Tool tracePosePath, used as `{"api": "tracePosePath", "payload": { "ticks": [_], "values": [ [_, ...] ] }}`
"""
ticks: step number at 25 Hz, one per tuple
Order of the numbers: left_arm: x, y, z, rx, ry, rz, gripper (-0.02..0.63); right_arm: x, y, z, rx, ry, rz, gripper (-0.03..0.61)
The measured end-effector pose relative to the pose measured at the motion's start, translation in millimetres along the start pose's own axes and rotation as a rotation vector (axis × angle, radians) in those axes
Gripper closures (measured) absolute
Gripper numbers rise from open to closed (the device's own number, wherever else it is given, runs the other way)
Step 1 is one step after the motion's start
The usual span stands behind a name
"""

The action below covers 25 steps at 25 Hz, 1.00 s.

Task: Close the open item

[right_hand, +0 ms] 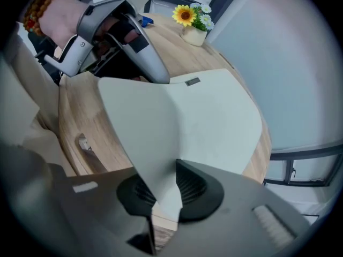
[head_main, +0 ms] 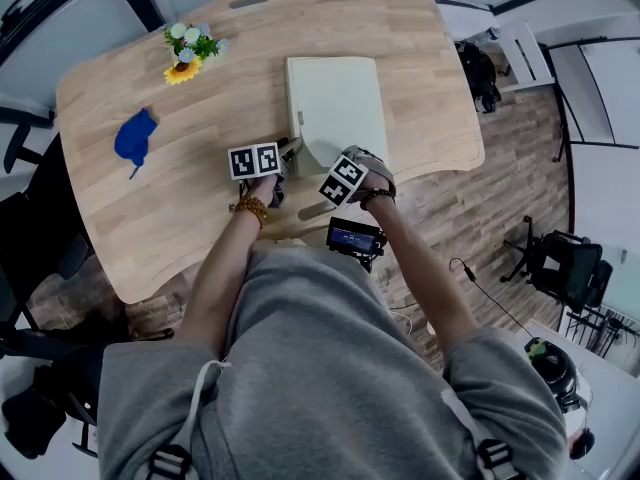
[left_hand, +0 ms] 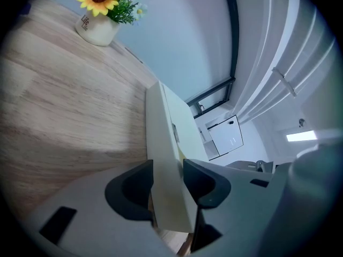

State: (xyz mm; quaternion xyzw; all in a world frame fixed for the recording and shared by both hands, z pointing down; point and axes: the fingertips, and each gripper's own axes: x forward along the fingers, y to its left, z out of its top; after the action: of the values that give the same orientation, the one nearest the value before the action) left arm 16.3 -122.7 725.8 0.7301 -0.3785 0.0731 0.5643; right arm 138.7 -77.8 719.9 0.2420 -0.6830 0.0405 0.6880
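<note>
A flat cream box [head_main: 335, 103] lies on the wooden table [head_main: 150, 198], its near edge by both grippers. My left gripper [head_main: 288, 154] is shut on the box's near left corner; in the left gripper view the thick cream edge [left_hand: 166, 138] fills the gap between the dark pads [left_hand: 134, 189]. My right gripper [head_main: 325, 163] points steeply down at the near edge. In the right gripper view a thin cream lid flap [right_hand: 155, 138] curves up off the box [right_hand: 220, 111] and runs between the jaws of the right gripper [right_hand: 163, 189], which are shut on it.
A small pot of flowers with a sunflower [head_main: 190, 53] stands at the table's far left, and a blue object [head_main: 135, 136] lies on the left. The table's near edge runs just under the grippers. Dark chairs stand on the floor at left and right.
</note>
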Motion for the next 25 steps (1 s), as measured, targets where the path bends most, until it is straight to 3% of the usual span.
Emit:
{"api": "tracePosePath", "payload": {
  "ticks": [4,7,15,18,22,25],
  "values": [
    [-5.9,10.2,28.0,-0.031,-0.09,0.047,0.436,-0.7,0.5,0.0,-0.005,-0.009,-0.022,0.515],
    [1.2,8.7,51.5,0.005,-0.118,0.085,0.434,-0.5,-0.3,0.4,-0.008,-0.015,-0.025,0.515],
    [25.3,2.2,66.0,0.093,-0.019,0.177,0.431,-2.8,0.7,0.4,-0.043,-0.025,-0.038,0.497],
    [25.7,2.8,66.9,0.057,-0.011,0.158,0.43,-11.6,1.7,1.0,-0.03,-0.079,0.024,0.475],
    [24.2,8.3,67.8,-0.001,-0.013,0.146,0.428,-24.7,21.5,-2.0,-0.128,-0.149,0.161,0.347],
    [24.0,10.5,67.0,-0.013,-0.011,0.148,0.426,-39.1,35.1,-5.5,-0.138,-0.202,0.259,0.353]
  ]
}}
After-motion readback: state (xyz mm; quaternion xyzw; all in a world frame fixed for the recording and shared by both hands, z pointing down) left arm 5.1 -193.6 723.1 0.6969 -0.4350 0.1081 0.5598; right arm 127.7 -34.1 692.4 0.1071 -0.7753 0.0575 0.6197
